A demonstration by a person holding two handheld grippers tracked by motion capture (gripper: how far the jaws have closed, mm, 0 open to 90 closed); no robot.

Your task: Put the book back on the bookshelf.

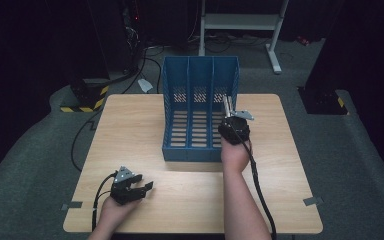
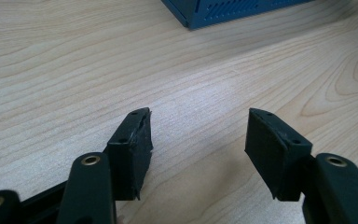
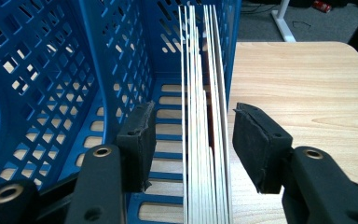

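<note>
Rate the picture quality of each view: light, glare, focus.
High view: dim and soft, table lit, room around it near black. Left gripper view: sharp wood grain, pale glare ahead of the left gripper. Right gripper view: bright, rack mesh crisp, book edges slightly washed out; no motion blur.

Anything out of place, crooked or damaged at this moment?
Mostly tidy. The thin sheets stand upright on edge in the blue file rack's end compartment, between the right tongs' parted pads. One oddity: the left tongs' left pad looks frayed along its edge.
</note>
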